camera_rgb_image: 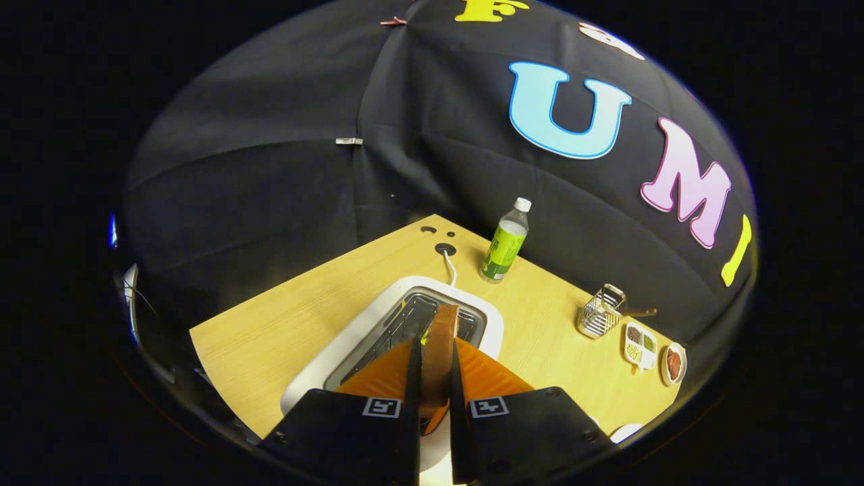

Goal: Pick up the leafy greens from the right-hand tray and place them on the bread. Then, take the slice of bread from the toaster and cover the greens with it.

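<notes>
Between my gripper's fingers stands the slice of bread, brown crust edge-on, both fingers pressed against its faces. It stands directly over the slot of the white toaster on the wooden table. Beyond: green-labelled bottle, wire basket, small dishes.

Nothing can be read here. The bottle near the counter's far edge carries a green label whose print is too small to make out. Square black-and-white marker patterns sit on the claw, closed on the bread slice.
</notes>
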`<state>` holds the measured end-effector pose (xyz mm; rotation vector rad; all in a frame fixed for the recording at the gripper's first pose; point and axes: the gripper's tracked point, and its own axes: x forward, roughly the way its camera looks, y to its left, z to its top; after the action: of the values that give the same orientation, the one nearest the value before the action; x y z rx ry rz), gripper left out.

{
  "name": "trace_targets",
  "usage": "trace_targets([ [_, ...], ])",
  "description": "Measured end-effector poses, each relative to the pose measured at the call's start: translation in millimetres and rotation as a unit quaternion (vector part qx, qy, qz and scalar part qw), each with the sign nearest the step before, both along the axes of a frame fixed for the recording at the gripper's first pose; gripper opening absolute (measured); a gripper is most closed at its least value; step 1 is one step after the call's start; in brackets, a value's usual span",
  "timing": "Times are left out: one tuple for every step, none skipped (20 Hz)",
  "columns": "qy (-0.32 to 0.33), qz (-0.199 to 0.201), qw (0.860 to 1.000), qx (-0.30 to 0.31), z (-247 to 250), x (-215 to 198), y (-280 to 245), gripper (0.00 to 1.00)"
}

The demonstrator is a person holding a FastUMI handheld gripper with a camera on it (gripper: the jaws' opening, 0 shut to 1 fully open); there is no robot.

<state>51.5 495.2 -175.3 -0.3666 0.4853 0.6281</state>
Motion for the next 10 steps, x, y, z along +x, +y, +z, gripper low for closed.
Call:
trace_targets([
  [0.009,0.001,1.0,0.005,2,-2,-1,0.19],
  [0.017,0.001,1.0,0.013,5,-4,0,0.18],
  [0.021,0.0,1.0,0.022,10,-4,0,0.17],
  [0.024,-0.001,0.999,0.032,17,-3,2,0.15],
  [0.024,-0.004,0.999,0.043,25,-3,2,0.14],
  [0.023,-0.006,0.998,0.056,36,-2,2,0.14],
  [0.018,-0.009,0.998,0.066,49,-1,2,0.13],
  [0.01,-0.012,0.997,0.077,63,2,0,0.14],
  [0.002,-0.017,0.996,0.086,76,5,-3,0.14],
  [-0.005,-0.022,0.995,0.099,89,9,-7,0.14],
])
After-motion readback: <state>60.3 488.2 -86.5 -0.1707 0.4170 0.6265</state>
